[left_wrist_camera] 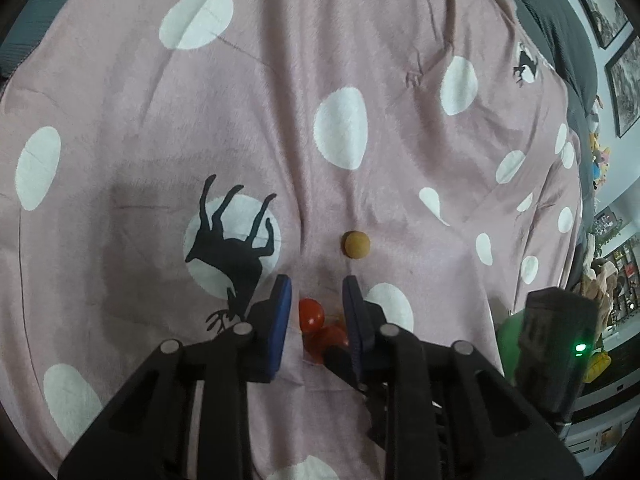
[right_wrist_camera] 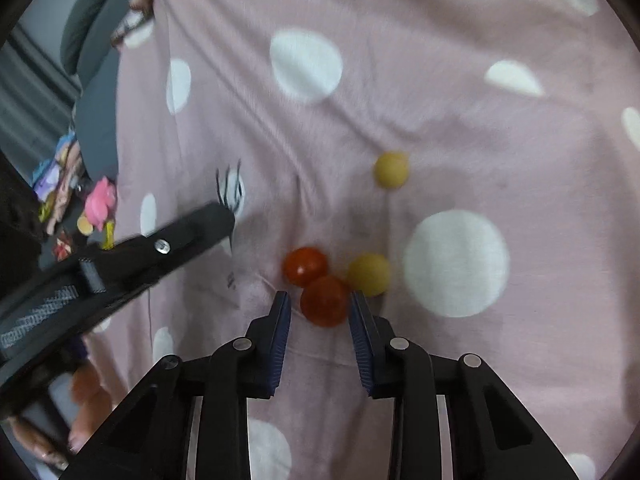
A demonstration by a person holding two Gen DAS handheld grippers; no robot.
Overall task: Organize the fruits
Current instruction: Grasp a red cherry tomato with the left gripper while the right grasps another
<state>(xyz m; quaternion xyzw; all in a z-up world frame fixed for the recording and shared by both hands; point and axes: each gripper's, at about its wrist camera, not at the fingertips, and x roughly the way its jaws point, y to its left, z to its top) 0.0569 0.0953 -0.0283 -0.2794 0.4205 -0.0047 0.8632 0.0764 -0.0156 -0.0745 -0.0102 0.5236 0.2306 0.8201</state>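
Observation:
Small round fruits lie on a pink dotted blanket [left_wrist_camera: 280, 80]. In the left wrist view my left gripper [left_wrist_camera: 316, 292] is open above two red fruits: one [left_wrist_camera: 311, 314] between the fingers, another [left_wrist_camera: 330, 340] lower, partly hidden by the right finger. A tan fruit [left_wrist_camera: 355, 245] lies just beyond the tips. In the right wrist view my right gripper [right_wrist_camera: 318, 302] is open, with a red fruit [right_wrist_camera: 325, 300] between its tips. A second red fruit [right_wrist_camera: 306, 266] and a yellow fruit [right_wrist_camera: 369, 274] touch it. Another yellow fruit [right_wrist_camera: 391, 169] lies farther off.
The left gripper's arm [right_wrist_camera: 120, 256] crosses the left of the right wrist view. The right gripper's body [left_wrist_camera: 556, 344] and something green [left_wrist_camera: 510, 340] show at the right of the left wrist view. Toys [right_wrist_camera: 100, 200] and a grey surface lie beyond the blanket's left edge.

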